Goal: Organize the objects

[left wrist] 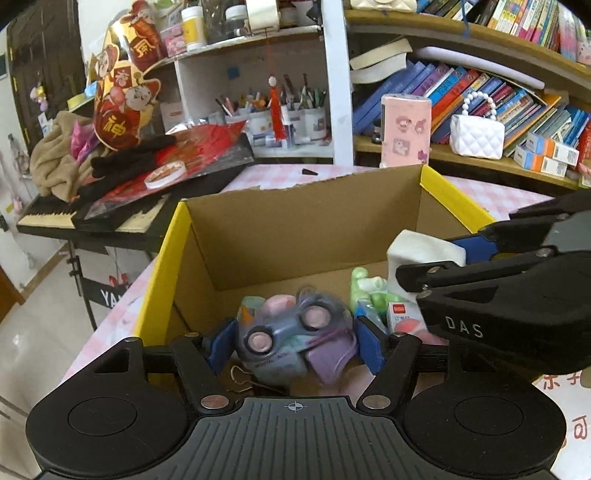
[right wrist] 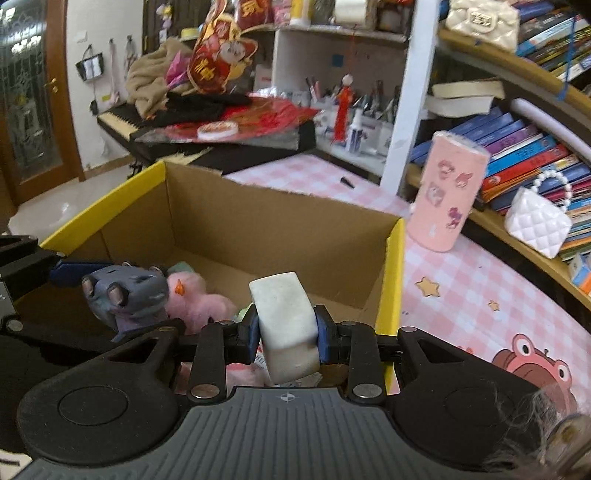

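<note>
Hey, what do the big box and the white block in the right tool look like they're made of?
The box: corrugated cardboard, matte brown inside, yellow printed outside; a torn back edge shows the fibre. The white block: probably rubber or dense foam, dull and smudged, with rounded corners; it looks like an eraser, though the pictures leave that open.

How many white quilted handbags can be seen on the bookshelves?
2. A white one with a pearl handle stands on the lower shelf before the books; a cream one with a metal clasp is on the shelf above. Others may be hidden.
</note>
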Action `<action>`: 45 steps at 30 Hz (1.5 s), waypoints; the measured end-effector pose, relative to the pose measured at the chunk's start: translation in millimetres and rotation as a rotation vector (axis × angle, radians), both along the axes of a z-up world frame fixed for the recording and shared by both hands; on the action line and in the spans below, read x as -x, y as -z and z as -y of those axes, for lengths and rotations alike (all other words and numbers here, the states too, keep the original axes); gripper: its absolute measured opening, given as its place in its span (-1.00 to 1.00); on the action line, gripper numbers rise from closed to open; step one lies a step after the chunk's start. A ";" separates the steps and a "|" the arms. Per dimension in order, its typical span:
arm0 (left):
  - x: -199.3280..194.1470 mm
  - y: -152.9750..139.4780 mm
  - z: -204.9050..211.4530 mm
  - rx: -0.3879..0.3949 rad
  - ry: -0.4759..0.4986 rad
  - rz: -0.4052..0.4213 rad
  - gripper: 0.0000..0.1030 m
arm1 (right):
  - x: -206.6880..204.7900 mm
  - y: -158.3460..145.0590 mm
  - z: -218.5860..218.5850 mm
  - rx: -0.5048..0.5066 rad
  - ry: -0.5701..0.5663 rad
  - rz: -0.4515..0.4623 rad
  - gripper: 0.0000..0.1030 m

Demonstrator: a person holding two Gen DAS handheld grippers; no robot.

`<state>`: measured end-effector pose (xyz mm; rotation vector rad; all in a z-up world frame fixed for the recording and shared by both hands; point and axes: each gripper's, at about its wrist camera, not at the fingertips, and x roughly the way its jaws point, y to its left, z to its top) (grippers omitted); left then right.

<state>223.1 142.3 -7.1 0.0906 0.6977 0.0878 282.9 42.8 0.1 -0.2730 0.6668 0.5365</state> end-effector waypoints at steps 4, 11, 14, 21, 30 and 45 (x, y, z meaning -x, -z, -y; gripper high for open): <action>1.1 -0.7 0.8 -0.011 0.004 0.005 0.56 | -1.0 -1.7 -0.5 0.001 -0.043 -0.013 -0.41; 16.9 -22.9 -2.6 -0.002 0.012 0.093 0.60 | 9.7 -19.0 13.7 -0.092 0.043 0.043 -0.30; 28.0 -37.9 -1.8 0.021 0.021 0.150 0.62 | 27.4 -34.1 25.4 -0.127 0.095 0.102 -0.29; 74.0 -58.6 7.2 0.088 0.080 0.223 0.68 | 91.2 -59.7 64.1 -0.167 0.331 0.214 -0.20; 136.6 -36.8 29.4 0.095 0.205 0.153 0.73 | 193.6 -32.0 99.4 -0.103 0.599 0.147 -0.20; 199.9 -11.2 66.2 0.105 0.255 0.053 0.82 | 307.3 7.6 123.0 -0.027 0.841 0.052 0.45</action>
